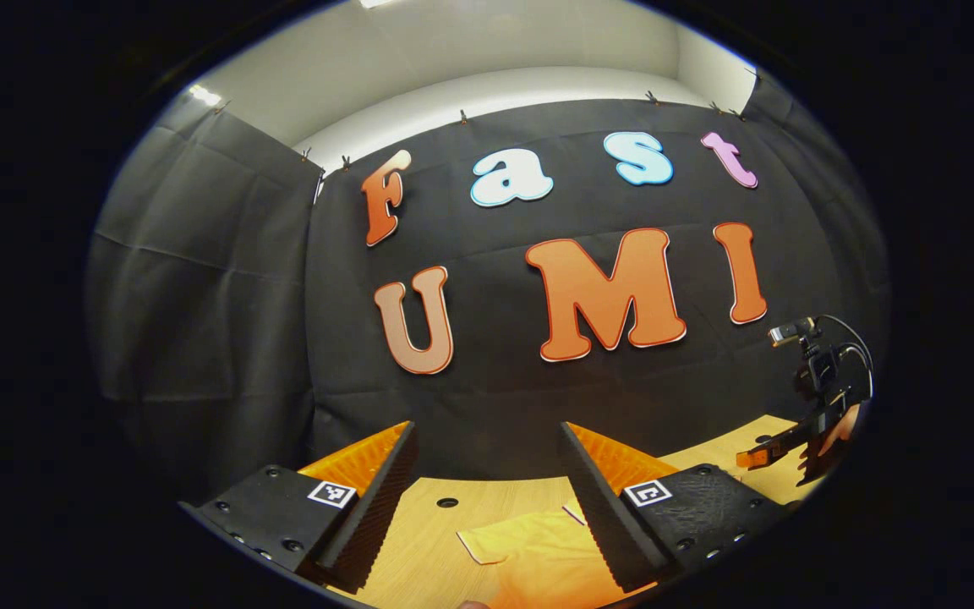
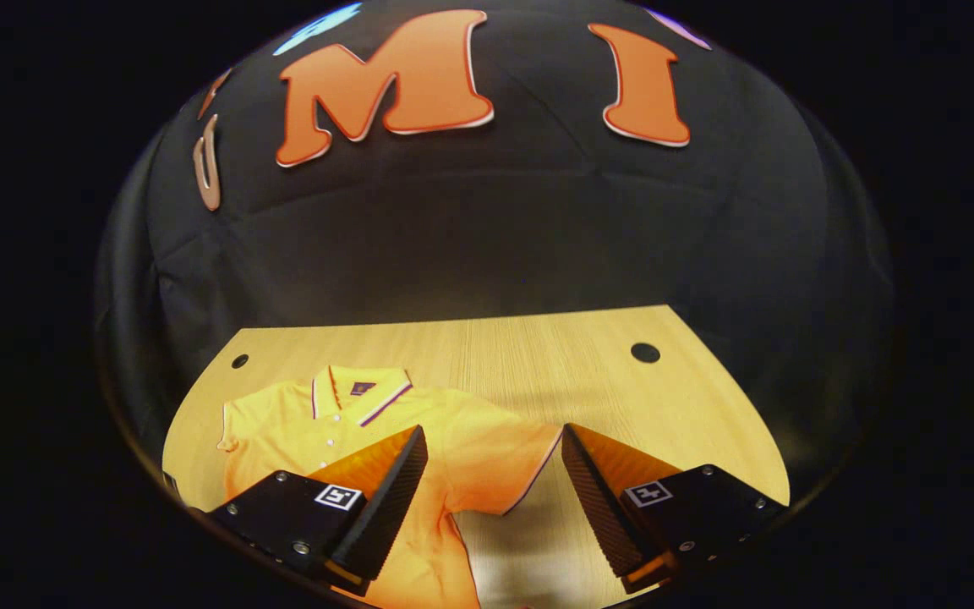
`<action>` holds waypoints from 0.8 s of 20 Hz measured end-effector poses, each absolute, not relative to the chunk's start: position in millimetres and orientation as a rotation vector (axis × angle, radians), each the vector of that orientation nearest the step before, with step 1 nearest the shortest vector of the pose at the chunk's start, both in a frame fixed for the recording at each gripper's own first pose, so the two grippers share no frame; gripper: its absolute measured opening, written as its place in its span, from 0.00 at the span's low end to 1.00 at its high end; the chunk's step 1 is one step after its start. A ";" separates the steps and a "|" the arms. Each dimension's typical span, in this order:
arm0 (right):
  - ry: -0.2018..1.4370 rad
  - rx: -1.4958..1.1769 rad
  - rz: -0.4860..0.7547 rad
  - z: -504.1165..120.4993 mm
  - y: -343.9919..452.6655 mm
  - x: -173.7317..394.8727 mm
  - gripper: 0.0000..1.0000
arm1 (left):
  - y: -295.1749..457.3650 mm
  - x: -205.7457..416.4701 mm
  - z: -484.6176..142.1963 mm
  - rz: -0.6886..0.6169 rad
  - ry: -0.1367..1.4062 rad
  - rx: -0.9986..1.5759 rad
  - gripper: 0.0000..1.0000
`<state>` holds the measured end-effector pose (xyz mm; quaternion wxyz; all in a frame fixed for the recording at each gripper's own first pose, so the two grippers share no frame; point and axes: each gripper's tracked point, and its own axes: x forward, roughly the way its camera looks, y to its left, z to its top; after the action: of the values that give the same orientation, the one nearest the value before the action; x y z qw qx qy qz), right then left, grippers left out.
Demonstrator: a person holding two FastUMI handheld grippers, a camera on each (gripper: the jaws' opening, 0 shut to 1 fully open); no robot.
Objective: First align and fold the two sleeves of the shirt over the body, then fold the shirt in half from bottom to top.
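A yellow polo shirt [image 2: 453, 448] lies flat on the wooden table [image 2: 555, 355], with its collar [image 2: 360, 393] toward the back wall. One short sleeve [image 2: 512, 474] spreads out to the side, and it lies below the gap of my right gripper [image 2: 494, 433], whose fingers stand wide open and hold nothing. The other sleeve [image 2: 233, 423] lies at the shirt's far side. In the left gripper view, my left gripper [image 1: 487, 431] is open above a sleeve of the shirt [image 1: 529, 550]. The right gripper [image 1: 762, 457], held by a hand [image 1: 834, 436], hovers far to the right.
Black cloth walls close off the back and sides of the booth. The table has round holes [image 2: 645, 352] [image 2: 239, 361] near its back corners, and another hole [image 1: 447, 502] shows in the left gripper view. Bare wood [image 2: 622, 397] stretches beside the shirt.
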<state>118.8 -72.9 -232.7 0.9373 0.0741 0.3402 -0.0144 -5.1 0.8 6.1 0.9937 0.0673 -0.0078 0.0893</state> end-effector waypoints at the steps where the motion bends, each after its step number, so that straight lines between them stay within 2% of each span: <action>1: 0.729 0.156 -0.033 -241.8 -78.0 120.5 0.97 | 1.3 -4.5 5.2 0.183 -0.008 0.136 0.99; 7: 0.936 0.148 -0.019 -286.3 -87.6 124.9 0.96 | -0.3 -2.3 -3.7 0.194 0.027 0.136 0.99; 16: 1.220 0.239 -0.054 -349.7 -88.2 132.3 0.88 | -1.4 6.4 -21.9 0.196 0.079 0.122 0.99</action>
<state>132.3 -88.2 -349.7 0.8127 0.1118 0.5712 -0.0255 6.4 -1.4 -21.9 0.9926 0.0608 0.0395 0.0975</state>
